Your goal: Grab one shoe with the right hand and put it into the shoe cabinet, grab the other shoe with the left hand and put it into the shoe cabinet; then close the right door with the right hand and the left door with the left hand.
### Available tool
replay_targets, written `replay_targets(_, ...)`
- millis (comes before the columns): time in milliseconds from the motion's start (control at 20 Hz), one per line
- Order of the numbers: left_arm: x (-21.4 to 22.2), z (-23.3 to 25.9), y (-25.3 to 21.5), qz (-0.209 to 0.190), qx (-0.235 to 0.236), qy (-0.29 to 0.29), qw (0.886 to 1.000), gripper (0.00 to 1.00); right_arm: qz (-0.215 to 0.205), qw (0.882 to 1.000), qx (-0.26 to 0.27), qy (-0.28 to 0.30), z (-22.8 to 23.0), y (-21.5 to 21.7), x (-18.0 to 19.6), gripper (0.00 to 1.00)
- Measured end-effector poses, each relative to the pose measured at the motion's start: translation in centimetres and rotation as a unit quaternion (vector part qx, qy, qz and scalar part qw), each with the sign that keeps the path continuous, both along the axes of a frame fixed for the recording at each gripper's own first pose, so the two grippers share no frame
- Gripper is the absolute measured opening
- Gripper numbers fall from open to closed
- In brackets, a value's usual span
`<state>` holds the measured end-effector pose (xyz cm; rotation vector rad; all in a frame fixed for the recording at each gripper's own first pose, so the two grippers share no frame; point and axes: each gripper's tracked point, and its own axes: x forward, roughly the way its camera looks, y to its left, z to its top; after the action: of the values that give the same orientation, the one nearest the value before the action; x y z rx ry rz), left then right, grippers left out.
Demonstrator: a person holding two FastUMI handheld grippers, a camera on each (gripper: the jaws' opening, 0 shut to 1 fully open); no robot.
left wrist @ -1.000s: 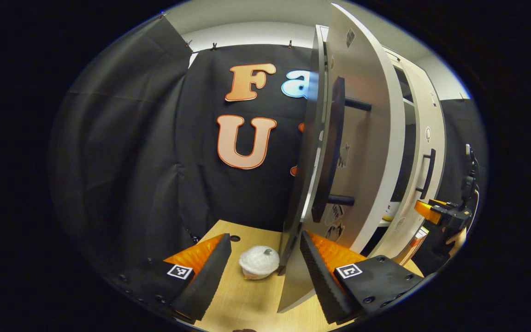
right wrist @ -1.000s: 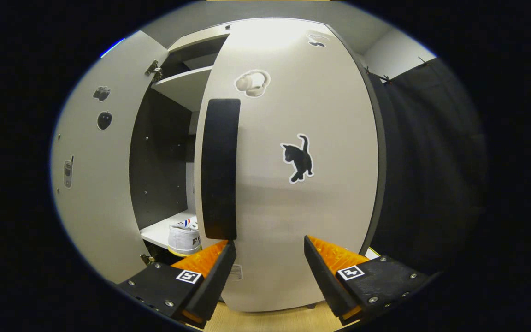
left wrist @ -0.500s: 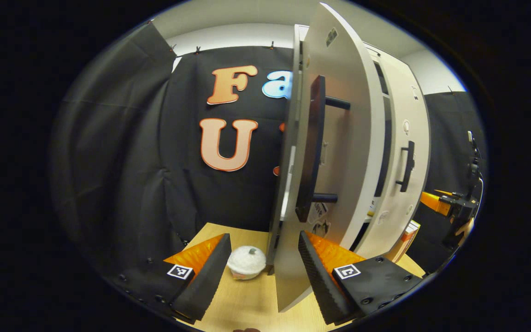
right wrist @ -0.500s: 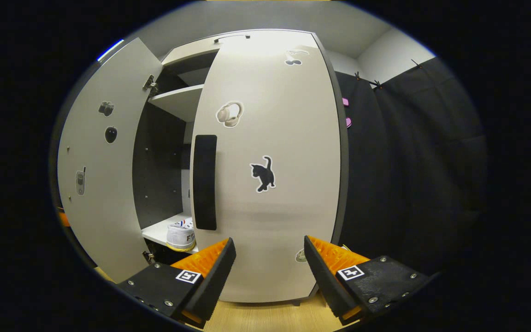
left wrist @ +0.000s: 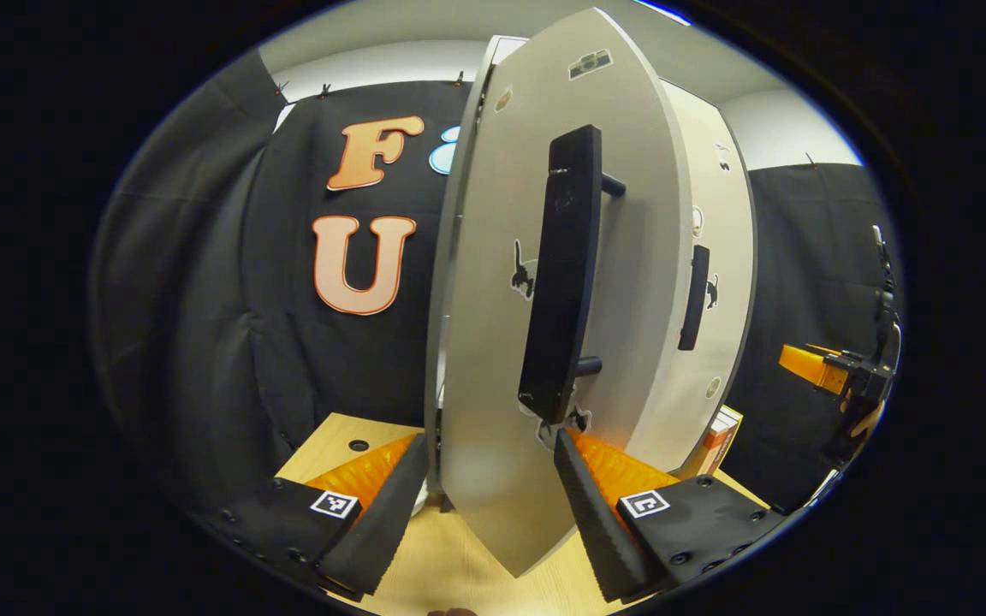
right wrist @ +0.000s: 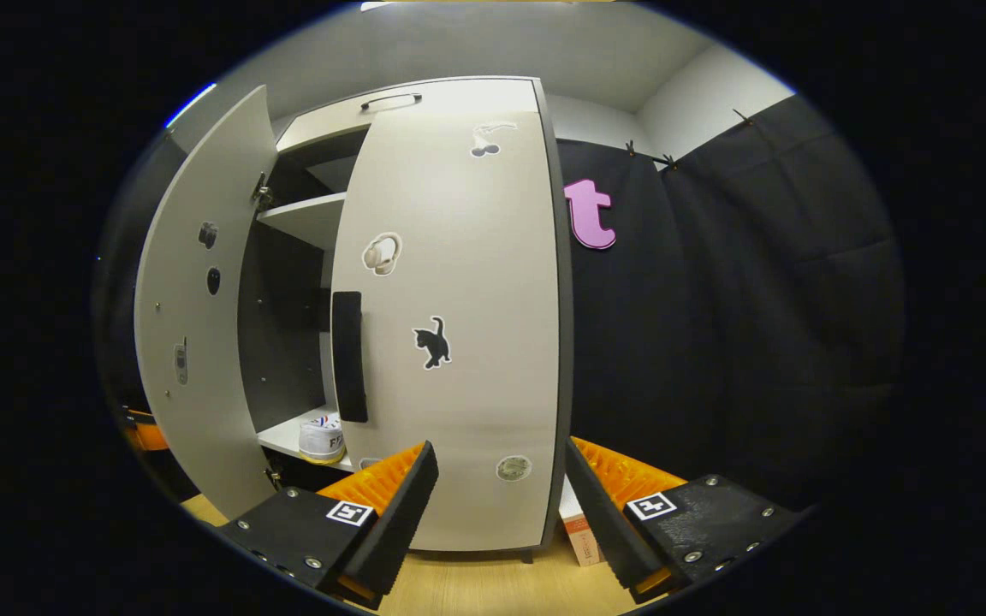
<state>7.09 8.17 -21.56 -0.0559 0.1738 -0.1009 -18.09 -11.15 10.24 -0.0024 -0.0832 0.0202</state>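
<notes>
While the left door [left wrist: 501, 342] stands partly open across the middle of the left gripper view, the left gripper [left wrist: 486, 496] sits spread wide at its lower edge, gripping nothing. In the right gripper view, the right gripper [right wrist: 500, 505] gapes empty before the shut right door [right wrist: 467, 342]; a shoe [right wrist: 322, 438] sits on the cabinet's [right wrist: 292, 282] lower shelf, lower left.

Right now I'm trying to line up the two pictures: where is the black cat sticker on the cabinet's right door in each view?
Left gripper view: the black cat sticker is tiny, right of centre, on the far right door, just right of that door's black handle.
Right gripper view: the sticker sits near centre, on the right door, right of the handle.
Shared landmark: that black handle, immediately left of the sticker.
</notes>
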Motion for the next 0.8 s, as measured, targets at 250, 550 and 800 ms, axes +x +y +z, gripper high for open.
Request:
replay_targets(250,2.6,-0.4,-3.5,-0.033,0.002,-0.002,0.999,0.96,-0.028,1.0,-0.006,0.003,-0.3,-3.1,-1.1,0.92)
replay_targets(550,7.2,-1.6,-6.3,-0.042,0.003,0.007,0.999,0.97,-0.06,0.998,-0.006,0.01,-0.9,-6.3,-2.0,0.92)
replay_targets(800,10.0,-2.4,-6.2,-0.027,0.009,0.006,1.0,0.97,-0.074,0.997,-0.009,0.015,-1.5,-7.7,-2.2,0.92)
